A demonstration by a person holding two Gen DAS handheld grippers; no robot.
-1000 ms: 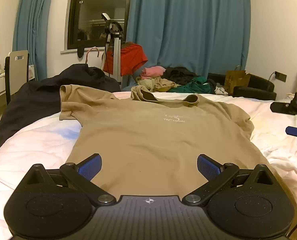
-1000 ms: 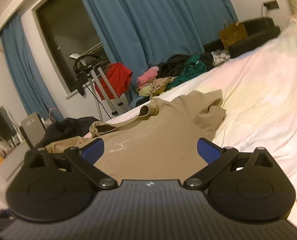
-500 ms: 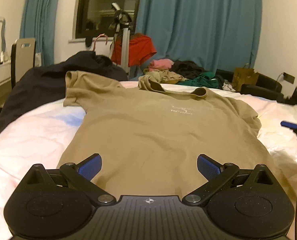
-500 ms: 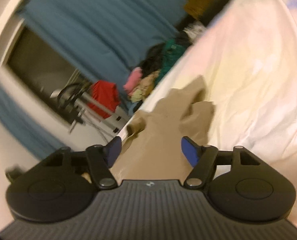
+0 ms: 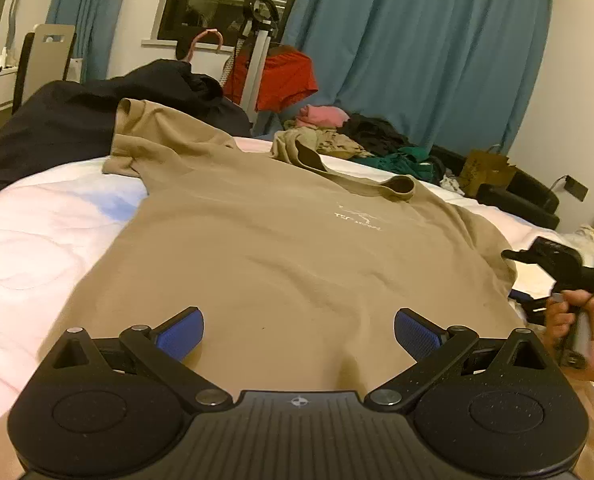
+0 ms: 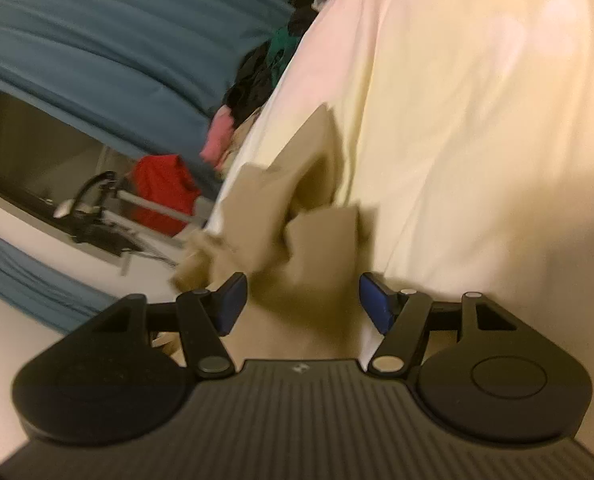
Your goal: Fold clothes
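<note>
While spread flat and face up on the bed (image 5: 37, 240), the tan T-shirt (image 5: 281, 248) shows no fold; folding remains. Left gripper (image 5: 299, 330): fingers apart, empty, above hem. Right gripper (image 6: 301, 300): fingers apart, empty, at the rumpled sleeve (image 6: 321, 240).

The left wrist view looks level from the hem along the tan T-shirt (image 5: 281, 248), toward the curtains (image 5: 417, 60). The right wrist view is tilted, blurred, close to its sleeve. Both share the shirt and the red garment (image 6: 161, 192).
</note>
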